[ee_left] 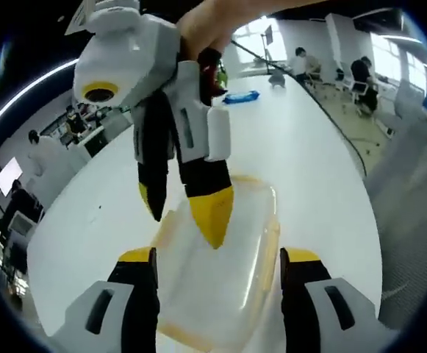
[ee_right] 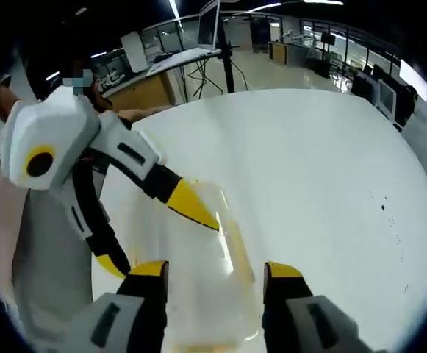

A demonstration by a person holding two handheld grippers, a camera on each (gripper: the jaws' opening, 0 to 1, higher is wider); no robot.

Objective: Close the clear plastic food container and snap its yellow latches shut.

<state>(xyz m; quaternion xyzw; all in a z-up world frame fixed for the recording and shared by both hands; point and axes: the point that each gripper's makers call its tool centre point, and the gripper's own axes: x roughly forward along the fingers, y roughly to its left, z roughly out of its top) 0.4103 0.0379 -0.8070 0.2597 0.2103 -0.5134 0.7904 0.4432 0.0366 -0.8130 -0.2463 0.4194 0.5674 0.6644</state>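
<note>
Both claws apparently open over container (ee_left: 220, 279)

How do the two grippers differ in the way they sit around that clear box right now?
The left gripper has its jaws spread wide, one on each side of the clear container; the right gripper has its jaws closer together over the container's top. In the left gripper view, the left gripper rises from the near end, and the right gripper reaches down from above. Both have yellow tips and black-and-white bodies, over the white table.

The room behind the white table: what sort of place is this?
Probably an open-plan office or lab. A long white table runs through it, people sit at desks in the background, and monitors stand on stands.
</note>
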